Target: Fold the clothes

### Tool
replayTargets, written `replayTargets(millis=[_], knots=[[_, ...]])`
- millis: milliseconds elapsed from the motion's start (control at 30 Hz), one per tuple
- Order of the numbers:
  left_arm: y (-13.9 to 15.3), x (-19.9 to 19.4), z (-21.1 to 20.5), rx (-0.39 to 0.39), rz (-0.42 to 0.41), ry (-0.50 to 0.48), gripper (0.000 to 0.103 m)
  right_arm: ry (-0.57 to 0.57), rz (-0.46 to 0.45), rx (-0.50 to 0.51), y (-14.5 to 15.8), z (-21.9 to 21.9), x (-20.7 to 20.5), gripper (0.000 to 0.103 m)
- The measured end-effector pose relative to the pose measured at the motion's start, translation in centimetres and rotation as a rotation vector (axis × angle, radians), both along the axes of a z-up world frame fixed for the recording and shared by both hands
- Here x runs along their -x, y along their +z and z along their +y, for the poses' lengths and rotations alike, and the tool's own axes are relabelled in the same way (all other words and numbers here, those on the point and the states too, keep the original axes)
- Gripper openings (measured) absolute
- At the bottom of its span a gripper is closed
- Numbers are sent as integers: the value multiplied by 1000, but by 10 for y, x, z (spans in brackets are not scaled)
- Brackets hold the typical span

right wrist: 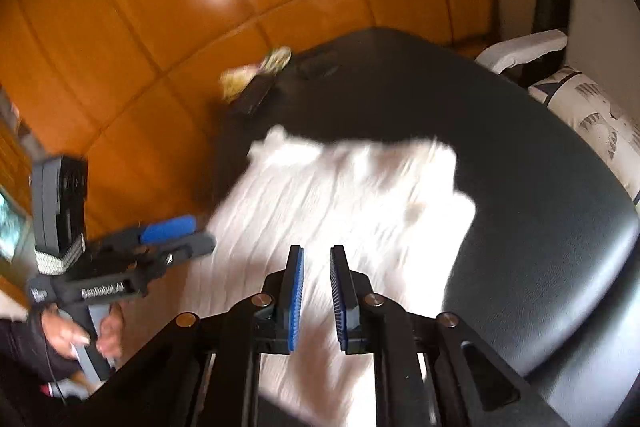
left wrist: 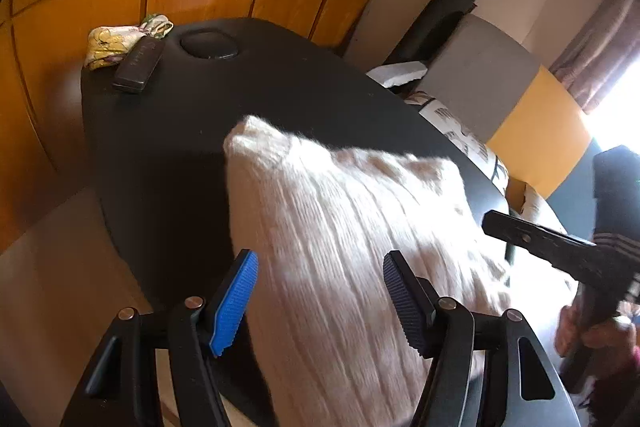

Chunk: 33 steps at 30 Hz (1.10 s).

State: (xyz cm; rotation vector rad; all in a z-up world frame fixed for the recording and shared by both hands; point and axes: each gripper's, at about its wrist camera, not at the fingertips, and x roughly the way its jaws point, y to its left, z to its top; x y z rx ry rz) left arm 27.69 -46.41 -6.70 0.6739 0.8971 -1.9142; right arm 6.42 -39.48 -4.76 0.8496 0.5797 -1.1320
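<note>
On the black counter (left wrist: 168, 131) the cream knit garment (left wrist: 344, 227) is lying part-folded, left hand-held gripper (left wrist: 320, 303) hovering wide, right hand-held gripper (right wrist: 316, 297) narrowed on nothing, risking dragging the fold askew.

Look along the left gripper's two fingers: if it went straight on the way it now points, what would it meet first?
Most likely the cream ribbed knitted garment, which lies between and ahead of the open left gripper on the black rounded table. Depth is unclear, so the gap to it cannot be judged.
</note>
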Motion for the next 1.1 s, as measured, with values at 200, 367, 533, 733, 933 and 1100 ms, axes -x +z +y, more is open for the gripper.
replayTargets(millis=[200, 367, 533, 733, 933, 1100], knots=[[-19, 18, 35, 10, -110, -26, 68, -154, 38, -100, -57, 11, 13, 12], [-17, 30, 39, 38, -201, 19, 72, -269, 10, -45, -39, 21, 10, 14], [14, 12, 50, 95, -225, 126, 79, -304, 39, 148, 10, 52, -22, 26], [61, -7, 82, 268, -253, 187, 90, -351, 109, 252, 42, 73, -56, 26], [92, -29, 102, 331, -171, 193, 90, -381, 160, 279, 60, 80, -70, 26], [106, -38, 114, 422, -221, 239, 90, -422, 211, 307, 70, 71, -80, 29]])
